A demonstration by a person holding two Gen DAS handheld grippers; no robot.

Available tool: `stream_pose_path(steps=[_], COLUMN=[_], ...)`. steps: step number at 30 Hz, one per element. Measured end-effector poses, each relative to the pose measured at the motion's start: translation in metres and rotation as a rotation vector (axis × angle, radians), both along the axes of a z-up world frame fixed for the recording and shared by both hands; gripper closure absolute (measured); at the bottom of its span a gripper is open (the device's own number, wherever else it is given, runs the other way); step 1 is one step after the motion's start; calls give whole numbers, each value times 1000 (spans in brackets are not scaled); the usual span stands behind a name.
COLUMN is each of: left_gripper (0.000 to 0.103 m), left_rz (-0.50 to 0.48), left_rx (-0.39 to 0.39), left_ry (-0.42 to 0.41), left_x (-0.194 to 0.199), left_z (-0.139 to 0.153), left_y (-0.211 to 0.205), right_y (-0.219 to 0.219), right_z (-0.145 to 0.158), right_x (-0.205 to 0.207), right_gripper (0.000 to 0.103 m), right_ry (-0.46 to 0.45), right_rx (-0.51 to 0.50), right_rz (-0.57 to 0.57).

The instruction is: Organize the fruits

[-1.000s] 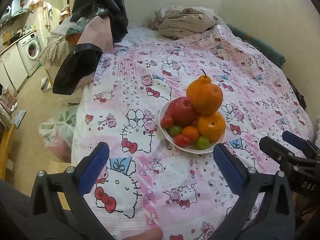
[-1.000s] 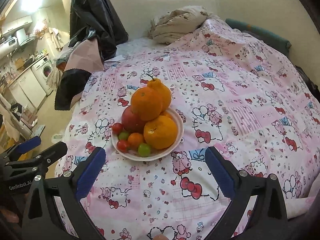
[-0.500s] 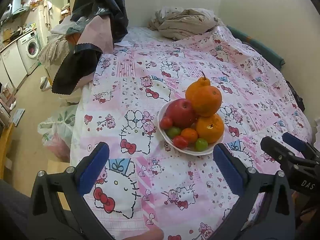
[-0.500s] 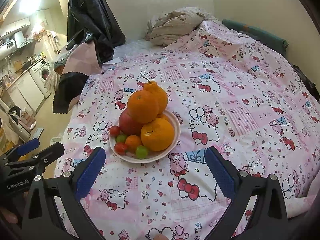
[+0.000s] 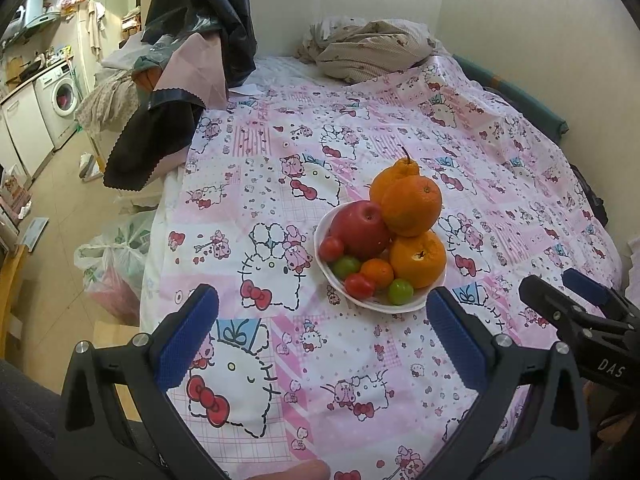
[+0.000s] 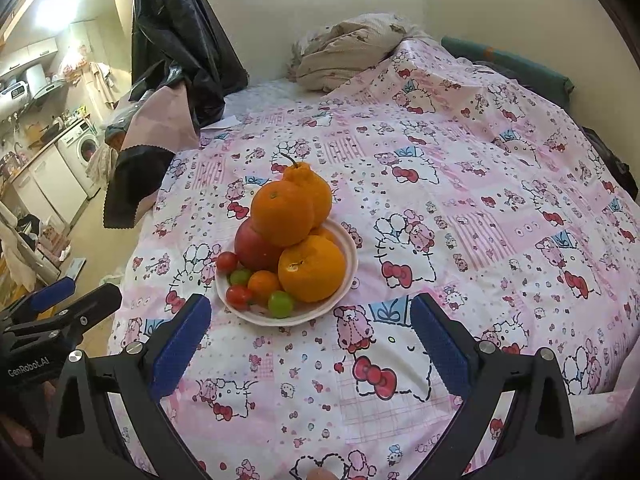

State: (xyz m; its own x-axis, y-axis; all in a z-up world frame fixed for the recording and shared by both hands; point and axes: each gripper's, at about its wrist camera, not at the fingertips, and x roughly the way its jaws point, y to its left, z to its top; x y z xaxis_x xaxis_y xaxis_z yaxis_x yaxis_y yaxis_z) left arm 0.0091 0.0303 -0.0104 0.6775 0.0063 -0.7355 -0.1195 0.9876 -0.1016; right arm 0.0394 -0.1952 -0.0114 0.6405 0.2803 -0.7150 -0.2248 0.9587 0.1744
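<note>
While both tools hang over the bed, I see my left gripper (image 5: 322, 330) w/ jaws spread wide and nothing between them, its blue pads (image 5: 186, 334) framing the pink cartoon-cat bedspread (image 5: 280, 152) just short of the white bowl (image 5: 404, 306). My right gripper (image 6: 310, 338) is likewise spread and empty, the bowl (image 6: 348, 248) sitting just ahead of it, nearer its left finger. Bowl rests on the bedspread, roughly mid-bed, piled high: a stemmed knobby-topped orange (image 5: 394, 174) at the back, a round orange (image 5: 412, 208) stacked on top, a red apple (image 5: 360, 230) to its left, another big orange (image 5: 418, 258) at front right. Small stuff crowds the near rim: two red cherry tomatoes (image 5: 359, 285), two green ones (image 5: 401, 291), a small orange fruit (image 5: 377, 273) between. No fruit lies outside the bowl as far as I can see. From the left cam, the right gripper (image 5: 576, 304) shows at far right, off the bowl; from the right cam, the left gripper (image 6: 60, 300) shows at far left. Beyond: crumpled beige bedding (image 5: 372, 50) at the head of the bed, dark garments (image 5: 200, 20) hanging by the left edge, a washing machine (image 5: 60, 98) in the bkgd, plastic bags (image 5: 112, 264) on the floor.
</note>
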Motion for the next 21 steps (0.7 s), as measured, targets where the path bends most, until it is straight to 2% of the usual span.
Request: stream_pose_path(steps=[21], left_gripper=[0], left_rz=[3], left_rx=[1], left_ry=[-6], left_x=[0], left_z=[5], left_y=[0], right_y=[-3], right_z=[2], right_x=[1], right_gripper=[1], right_ry=[0], right_rx=[-2], right_rz=[3])
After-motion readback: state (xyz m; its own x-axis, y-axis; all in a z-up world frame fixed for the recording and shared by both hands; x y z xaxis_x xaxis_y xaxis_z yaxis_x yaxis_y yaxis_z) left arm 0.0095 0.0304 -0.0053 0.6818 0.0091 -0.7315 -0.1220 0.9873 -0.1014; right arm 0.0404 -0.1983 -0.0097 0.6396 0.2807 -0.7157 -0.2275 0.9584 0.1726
